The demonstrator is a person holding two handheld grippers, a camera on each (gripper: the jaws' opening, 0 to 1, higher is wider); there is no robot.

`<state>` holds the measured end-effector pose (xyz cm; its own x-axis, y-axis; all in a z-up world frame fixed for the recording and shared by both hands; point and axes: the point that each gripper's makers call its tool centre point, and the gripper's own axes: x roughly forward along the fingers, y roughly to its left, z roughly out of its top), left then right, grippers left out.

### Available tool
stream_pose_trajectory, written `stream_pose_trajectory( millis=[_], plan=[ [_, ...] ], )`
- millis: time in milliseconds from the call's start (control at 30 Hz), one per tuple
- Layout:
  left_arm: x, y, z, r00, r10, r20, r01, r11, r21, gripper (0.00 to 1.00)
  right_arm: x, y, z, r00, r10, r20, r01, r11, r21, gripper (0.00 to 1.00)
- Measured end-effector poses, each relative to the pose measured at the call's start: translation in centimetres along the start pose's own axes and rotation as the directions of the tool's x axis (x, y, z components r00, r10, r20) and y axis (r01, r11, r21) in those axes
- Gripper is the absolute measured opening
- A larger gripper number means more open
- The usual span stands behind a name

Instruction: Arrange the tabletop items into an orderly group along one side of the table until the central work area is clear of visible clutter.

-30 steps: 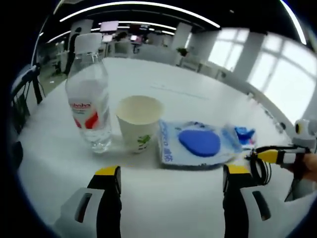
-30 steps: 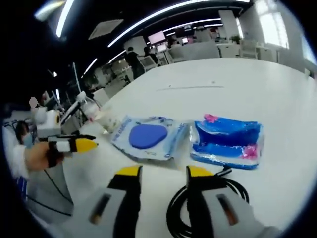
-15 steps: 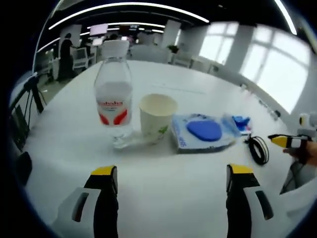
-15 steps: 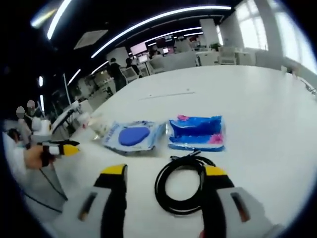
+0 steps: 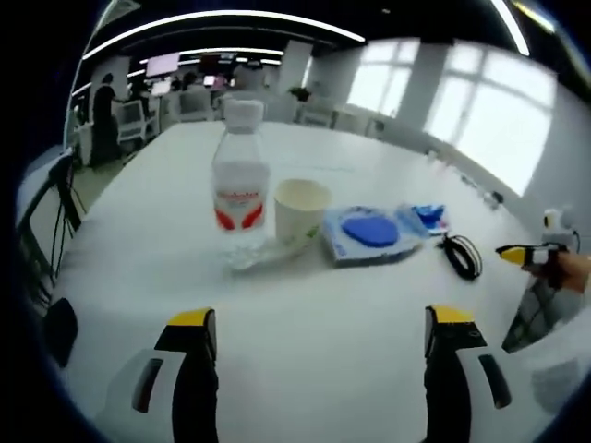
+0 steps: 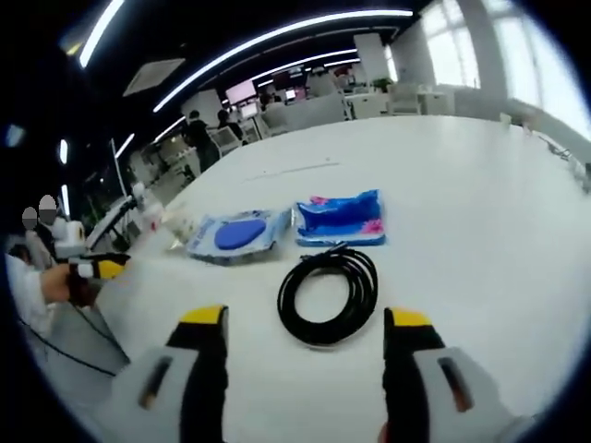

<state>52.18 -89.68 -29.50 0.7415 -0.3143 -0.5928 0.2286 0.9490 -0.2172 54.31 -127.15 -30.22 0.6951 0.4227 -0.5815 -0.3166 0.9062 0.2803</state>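
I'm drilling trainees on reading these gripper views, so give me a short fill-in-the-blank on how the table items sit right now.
1. In the left gripper view, the paper cup stands just right of the water ____.
2. In the right gripper view, the black cable lies ____ into a loop.
3. The pouch beside the blue-and-pink packet bears a ____ patch.
4. Both grippers' jaws stand ____.

Missing words: bottle; coiled; blue; open

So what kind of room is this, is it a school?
More likely a big open office: a long white table, rows of desks with screens behind, strip ceiling lights and tall windows.
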Motion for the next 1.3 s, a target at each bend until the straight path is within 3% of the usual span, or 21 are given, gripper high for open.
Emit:
stream_pose_trajectory(
  millis=[100,200,500,700,833,967,1133,1300],
  plan=[
    [-0.5,0.8,-0.7,1.0,0.015,-0.026,-0.015,1.0,-0.007,0.89,-0.9,-0.4,-0.7,1.0,-0.011,-0.019,0.011,1.0,-0.021,0.67],
    [-1.2,0.4,-1.6,0.999,-0.003,-0.039,0.002,1.0,-0.023,0.9,-2.0,-0.8,-0.8,1.0,-0.015,-0.016,0.014,0.999,-0.035,0.68],
    [-2.2,0.1,-4.2,0.996,-0.026,-0.09,0.019,0.997,-0.077,0.9,-4.7,-3.0,-2.3,0.998,-0.064,-0.019,0.064,0.997,0.034,0.67],
    [-2.6,0.0,-3.6,0.998,-0.028,-0.051,0.022,0.993,-0.116,0.89,-5.2,-3.3,-3.5,0.997,-0.071,-0.041,0.073,0.995,0.069,0.67],
    [-2.4,-0.2,-3.7,0.998,-0.033,-0.055,0.027,0.992,-0.123,0.89,-4.9,-3.3,-4.6,0.994,-0.077,-0.076,0.082,0.994,0.068,0.66],
    [-2.3,-0.3,-3.9,0.998,-0.041,-0.05,0.033,0.988,-0.151,0.88,-4.8,-3.2,-4.9,0.995,-0.071,-0.066,0.08,0.986,0.145,0.65],
    [-2.3,-0.1,-4.2,0.998,-0.04,-0.046,0.032,0.986,-0.162,0.88,-4.7,-3.9,-6.5,0.985,-0.115,-0.13,0.126,0.988,0.084,0.62],
    [-2.2,0.2,-4.6,0.998,-0.035,-0.047,0.026,0.983,-0.18,0.88,-4.5,-3.8,-6.8,0.986,-0.105,-0.126,0.12,0.986,0.118,0.61]
  ],
)
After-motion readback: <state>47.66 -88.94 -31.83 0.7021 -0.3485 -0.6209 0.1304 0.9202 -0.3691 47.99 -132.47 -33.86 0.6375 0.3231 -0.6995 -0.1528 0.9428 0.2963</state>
